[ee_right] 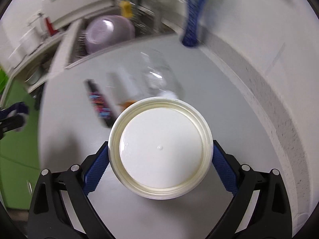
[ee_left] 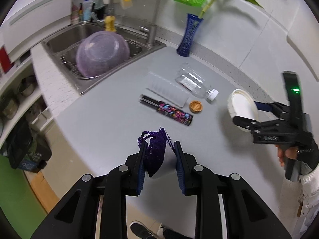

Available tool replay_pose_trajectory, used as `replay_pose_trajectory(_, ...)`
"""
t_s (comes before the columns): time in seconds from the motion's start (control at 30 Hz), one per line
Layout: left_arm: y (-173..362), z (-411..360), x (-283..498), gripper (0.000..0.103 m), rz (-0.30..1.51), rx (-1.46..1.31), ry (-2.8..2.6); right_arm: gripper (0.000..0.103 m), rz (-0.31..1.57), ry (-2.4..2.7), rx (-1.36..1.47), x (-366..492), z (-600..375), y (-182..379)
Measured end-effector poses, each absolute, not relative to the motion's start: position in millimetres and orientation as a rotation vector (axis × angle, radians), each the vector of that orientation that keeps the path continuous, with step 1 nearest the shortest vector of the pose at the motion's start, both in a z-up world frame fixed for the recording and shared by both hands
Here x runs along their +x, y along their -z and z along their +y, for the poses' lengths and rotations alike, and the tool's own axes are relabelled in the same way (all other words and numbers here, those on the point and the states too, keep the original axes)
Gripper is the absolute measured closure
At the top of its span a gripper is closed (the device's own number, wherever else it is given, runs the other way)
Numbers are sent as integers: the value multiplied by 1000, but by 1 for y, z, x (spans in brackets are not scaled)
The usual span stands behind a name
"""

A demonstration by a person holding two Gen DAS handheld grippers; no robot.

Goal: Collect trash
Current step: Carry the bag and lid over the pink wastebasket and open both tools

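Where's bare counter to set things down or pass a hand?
Free: the grey counter between the sink edge and the patterned black box, and the strip right of the clear bottle toward the wall. Crowded: the middle, where box, clear tray, bottle and orange cap cluster.

Left wrist view looks steeply down along its tongs onto the desk, sink far left. Right wrist view, blurred, sits close over a white lid. Both share the blue vase, probably the same bottle.
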State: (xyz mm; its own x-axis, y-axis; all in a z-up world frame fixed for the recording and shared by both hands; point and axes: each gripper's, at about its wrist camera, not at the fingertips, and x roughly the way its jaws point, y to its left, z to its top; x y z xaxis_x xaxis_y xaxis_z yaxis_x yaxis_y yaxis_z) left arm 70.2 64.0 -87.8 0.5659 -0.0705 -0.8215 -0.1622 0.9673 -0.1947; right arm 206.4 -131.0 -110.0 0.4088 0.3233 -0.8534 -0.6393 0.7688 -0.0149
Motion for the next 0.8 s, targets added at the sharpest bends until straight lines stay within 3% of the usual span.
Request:
replay_pose_trajectory(0.43, 50, 156, -91, 76, 905, -322, -320, 8, 785, -1041, -453, 33, 5, 25)
replay_pose_trajectory(0.8, 74, 231, -183, 76, 889, -436, -491, 8, 765, -1224, -510, -61, 130, 45)
